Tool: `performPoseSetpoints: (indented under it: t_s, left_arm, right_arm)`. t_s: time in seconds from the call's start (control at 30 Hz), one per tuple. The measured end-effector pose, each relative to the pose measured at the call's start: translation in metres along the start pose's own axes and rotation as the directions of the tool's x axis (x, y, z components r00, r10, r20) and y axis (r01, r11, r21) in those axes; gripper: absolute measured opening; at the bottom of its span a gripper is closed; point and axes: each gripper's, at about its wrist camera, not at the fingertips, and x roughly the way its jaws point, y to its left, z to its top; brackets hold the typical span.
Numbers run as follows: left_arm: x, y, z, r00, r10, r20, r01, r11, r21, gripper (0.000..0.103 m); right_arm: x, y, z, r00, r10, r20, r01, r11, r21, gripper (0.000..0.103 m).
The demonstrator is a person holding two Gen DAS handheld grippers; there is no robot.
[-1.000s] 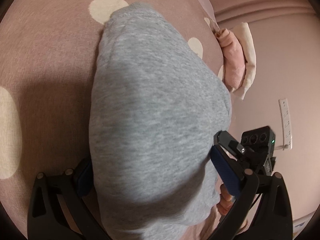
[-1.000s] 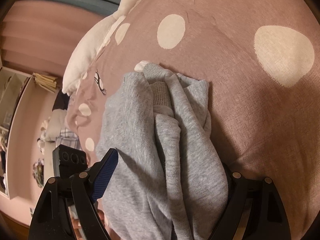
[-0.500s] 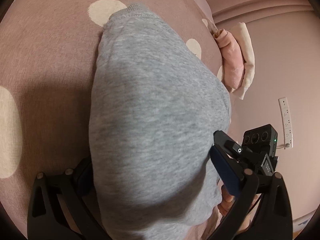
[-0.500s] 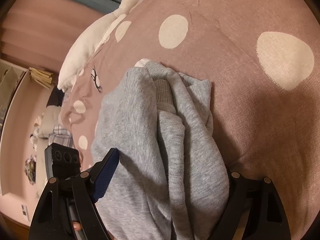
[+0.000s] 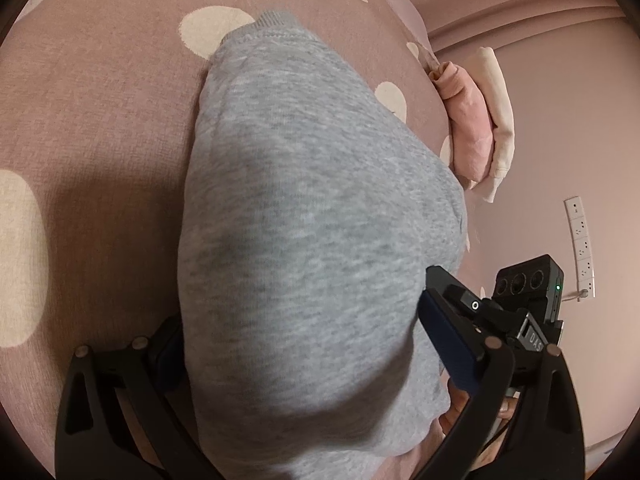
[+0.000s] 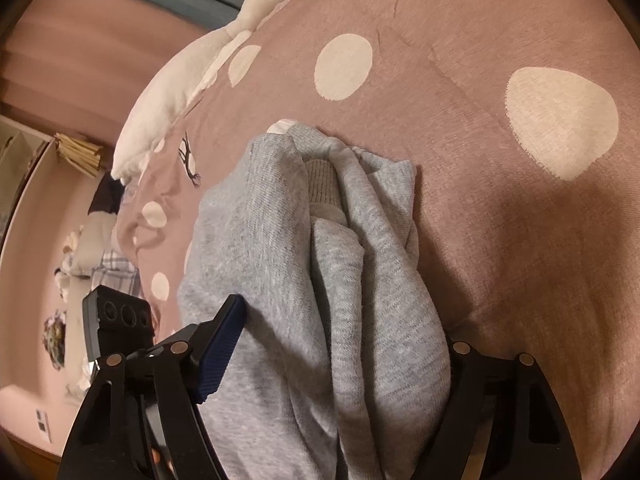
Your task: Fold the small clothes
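The grey sweatshirt (image 5: 312, 240) lay bundled on the pink spotted bedspread (image 5: 100, 112), its folded layers and a ribbed cuff (image 6: 320, 184) tucked toward the middle, apparently so the bulk could be squared into a compact packet. The left gripper (image 5: 304, 344) straddled one end of the bundle with its jaws wide, cloth filling the gap; whether its pads pressed the fabric could not be told. The right gripper (image 6: 340, 332) bracketed the other end, its jaws closing on the thick folds between them, probably to pinch that edge for the next fold. A pink and cream stack of folded clothes (image 5: 476, 120) sat well apart at the bed's edge.
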Motion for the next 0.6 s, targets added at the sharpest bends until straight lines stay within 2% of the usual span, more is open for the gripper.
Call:
performPoseSetpoints:
  t_s: [0.4,0.6]
  left_arm:
    - [0.003,-0.011,-0.002,0.997,0.073,0.011,-0.073,0.997,0.034,0.092]
    - [0.006,-0.011,0.000,0.996,0.087,0.010,-0.087,0.996,0.037,0.090]
  right_arm:
    - [-0.001,0.001,0.000,1.000,-0.015,0.000,0.015,1.000,-0.014,0.074]
    - [-0.001,0.002,0.001,1.000,-0.030,0.001,0.030,0.999,-0.028,0.073]
